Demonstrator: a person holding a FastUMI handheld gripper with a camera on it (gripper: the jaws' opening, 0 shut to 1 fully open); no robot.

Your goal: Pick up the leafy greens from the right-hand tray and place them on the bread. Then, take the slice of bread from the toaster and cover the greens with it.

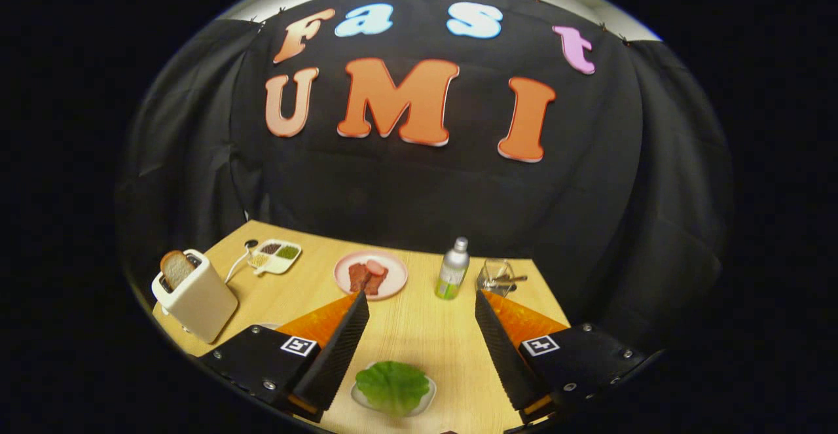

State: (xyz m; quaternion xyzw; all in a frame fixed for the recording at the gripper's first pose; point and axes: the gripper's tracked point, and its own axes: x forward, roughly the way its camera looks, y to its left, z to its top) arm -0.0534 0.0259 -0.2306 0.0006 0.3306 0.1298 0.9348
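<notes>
1. Gripper view: the gripper point(422, 303) hangs with its fingers spread wide, holding nothing.
2. The lettuce leaf point(392, 386) lies on a small white tray point(429, 396) at lower centre, low between the fingers.
3. Descend straight and pinch the leaf's raised middle, sparing the tray.
4. The toaster point(195, 295) with its bread slice point(175, 268) waits at lower left.

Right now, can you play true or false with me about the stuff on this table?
1. The gripper is open. True.
2. The greens lie on a small dish between the fingers. True.
3. The toaster is empty. False: a bread slice sticks up out of it.
4. The pink plate holds meat slices. True.
5. The bottle lies on its side. False: it stands upright, beside a glass.
6. The fingers squeeze the greens. False: they are apart, touching nothing.
</notes>
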